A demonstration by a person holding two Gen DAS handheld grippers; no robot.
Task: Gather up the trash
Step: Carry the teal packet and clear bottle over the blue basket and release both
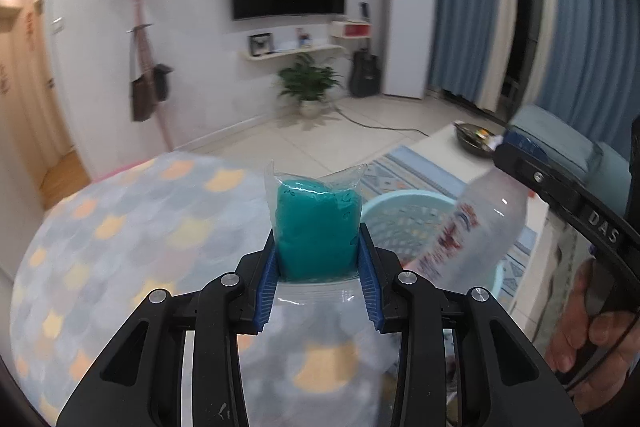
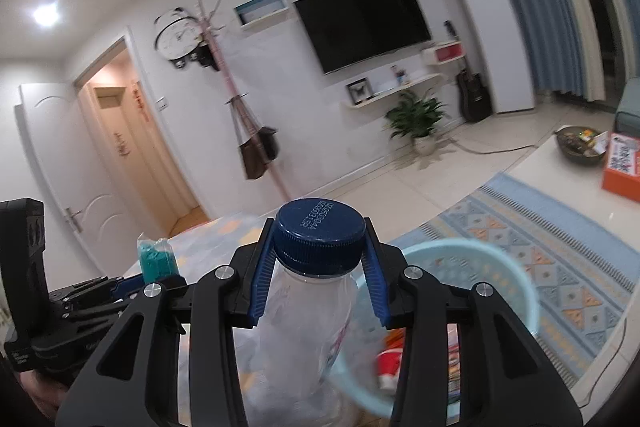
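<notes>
The left gripper (image 1: 318, 259) pinches a clear plastic pouch filled with teal material (image 1: 316, 227) between its blue ribbed pads (image 1: 269, 287). The pouch stands upright in the jaws, its sealed top edge above the fingertips and its clear lower part trailing back between the black finger links. Below it lies a grey cloth with orange and yellow cat-shaped patches (image 1: 120, 247).

The right gripper (image 2: 319, 259) pinches a clear plastic bottle with a dark blue screw cap (image 2: 320, 235). The pads press on the neck just under the cap, and the body extends back toward the camera. In the left wrist view the same bottle (image 1: 476, 227) hangs tilted, with its red and blue label facing the camera, and a hand (image 1: 592, 339) wraps the right tool's handle.

A round pale blue perforated plastic basket (image 1: 404, 219) stands on the floor, beyond and to the right of the pouch and partly behind the bottle. In the right wrist view the basket (image 2: 516, 291) lies beneath and to the right of the bottle, with a red and white item inside it, too blurred to name. A patterned blue rug (image 2: 560, 259) lies beside the basket.
</notes>
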